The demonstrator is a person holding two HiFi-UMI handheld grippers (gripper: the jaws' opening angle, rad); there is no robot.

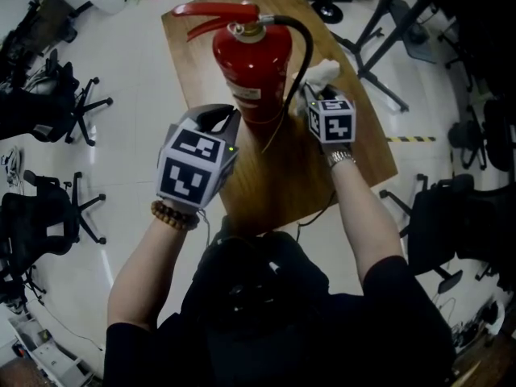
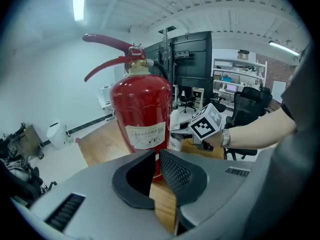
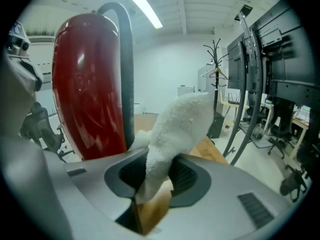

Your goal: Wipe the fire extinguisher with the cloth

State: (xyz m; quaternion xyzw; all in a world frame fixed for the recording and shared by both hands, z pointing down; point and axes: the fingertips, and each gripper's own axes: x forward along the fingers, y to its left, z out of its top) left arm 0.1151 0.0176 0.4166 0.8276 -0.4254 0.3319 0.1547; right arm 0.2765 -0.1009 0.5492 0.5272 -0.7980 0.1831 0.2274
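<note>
Right gripper view: right gripper [image 3: 157, 178] clamps cloth [image 3: 176, 126]; fire extinguisher [image 3: 87, 94] beside.

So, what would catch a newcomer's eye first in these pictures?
A red fire extinguisher stands upright on the wooden table, between the two grippers. The right gripper is shut on a fluffy white cloth next to the black hose; the left gripper is shut and empty.
</note>
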